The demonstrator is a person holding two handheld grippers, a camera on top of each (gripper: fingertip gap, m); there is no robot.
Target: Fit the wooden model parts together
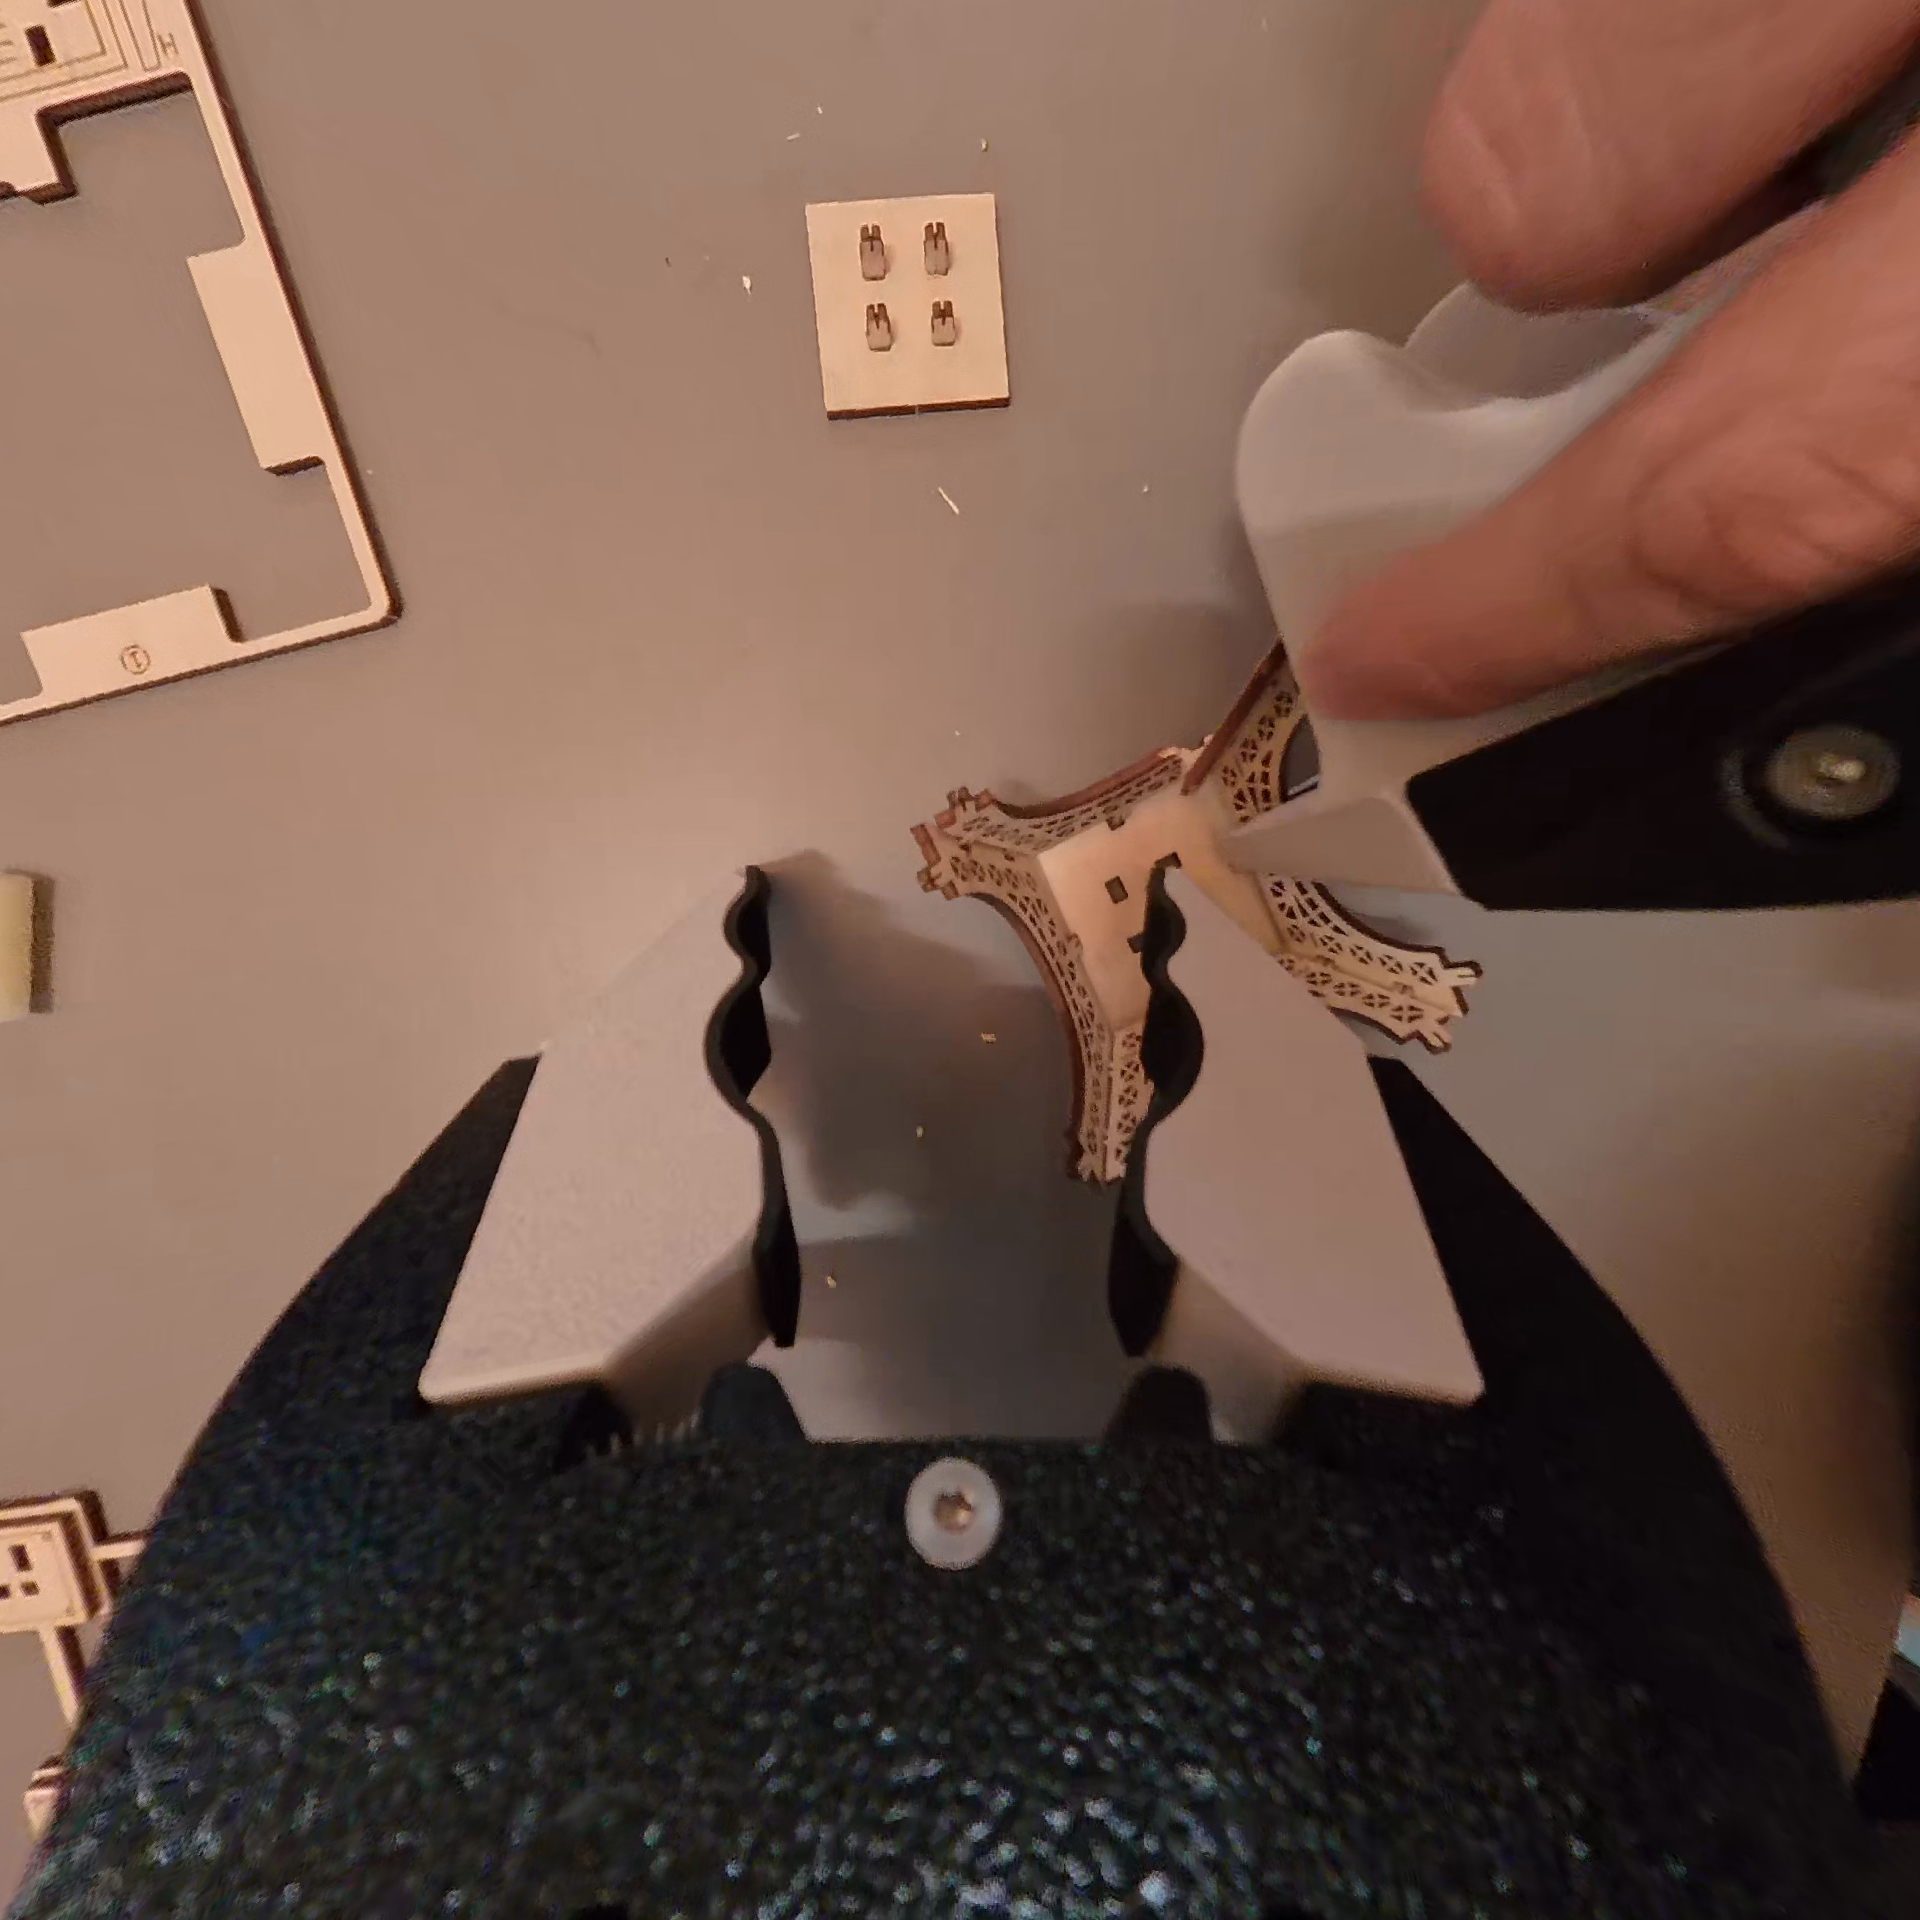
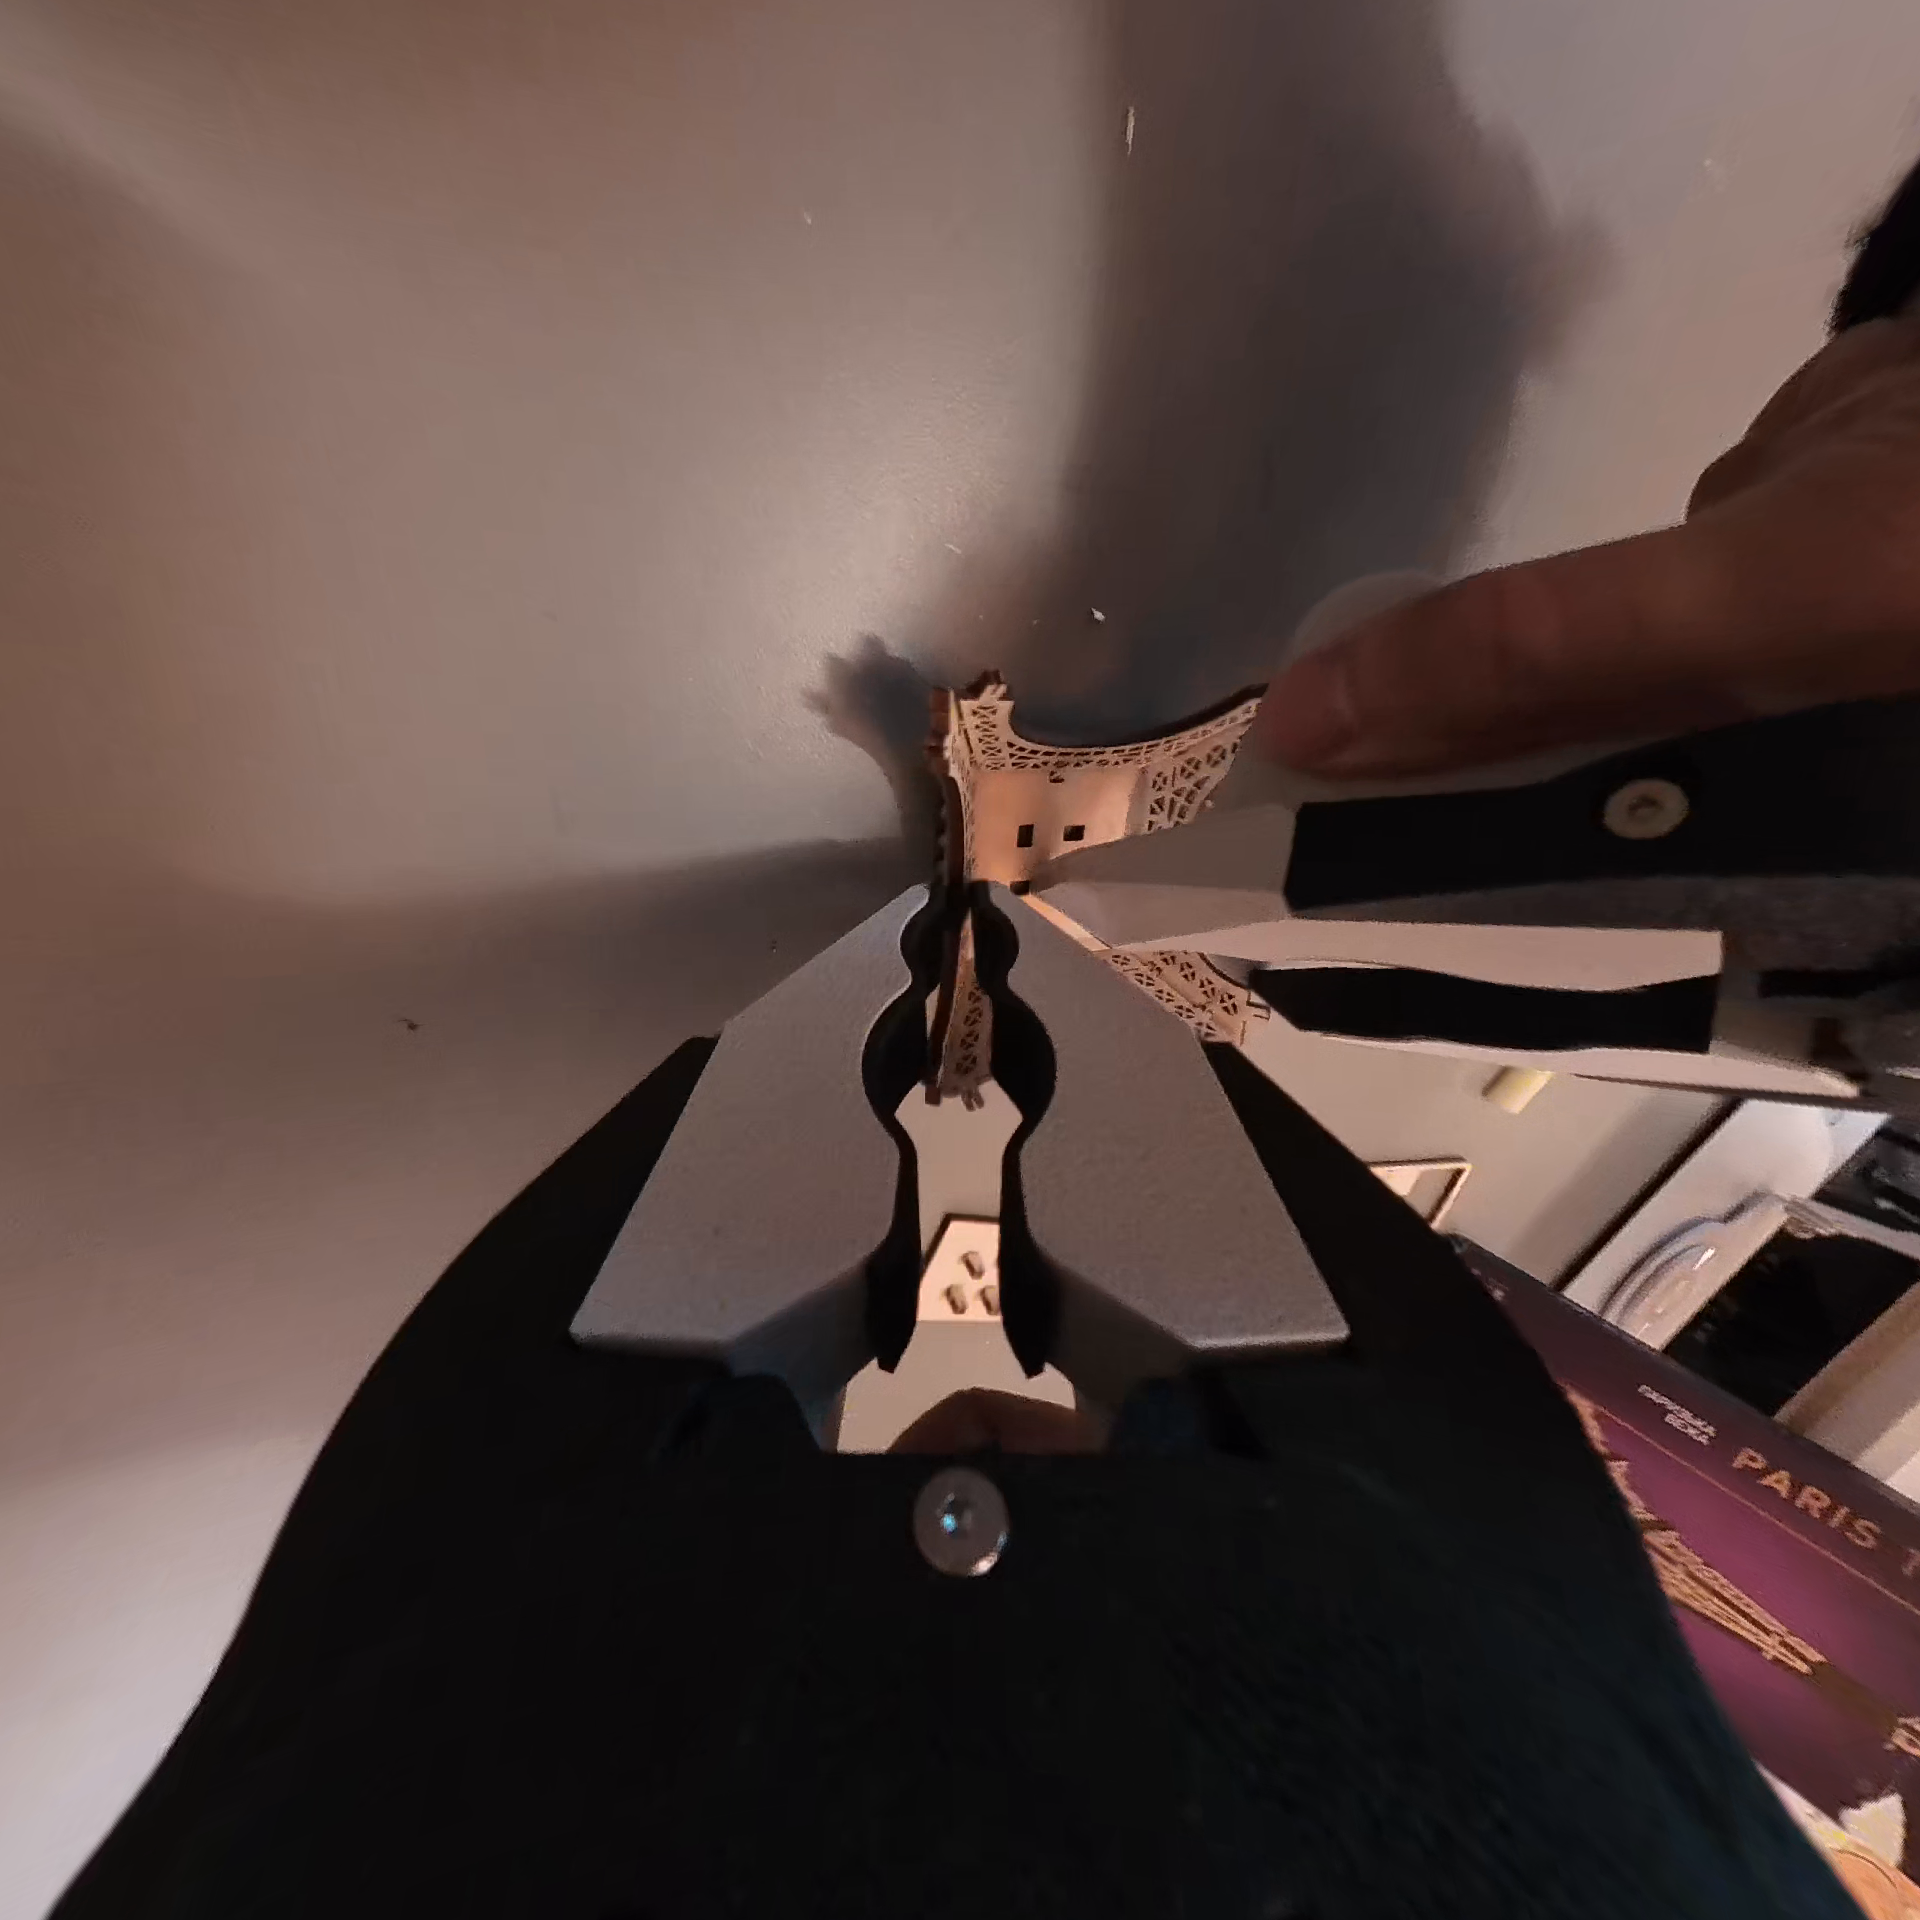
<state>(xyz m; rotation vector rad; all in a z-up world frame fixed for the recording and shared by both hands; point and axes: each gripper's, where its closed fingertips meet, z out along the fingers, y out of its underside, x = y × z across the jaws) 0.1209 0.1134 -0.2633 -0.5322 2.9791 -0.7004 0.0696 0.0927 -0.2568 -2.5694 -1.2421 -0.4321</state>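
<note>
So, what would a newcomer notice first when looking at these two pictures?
First, the lattice-cut wooden tower base at centre right: the right gripper is shut on one of its legs. The left gripper stands open right next to it, with another leg close to its right finger. Farther back lies a small wooden square with four pegs, and an emptied wooden sheet lies at the upper left.
</note>
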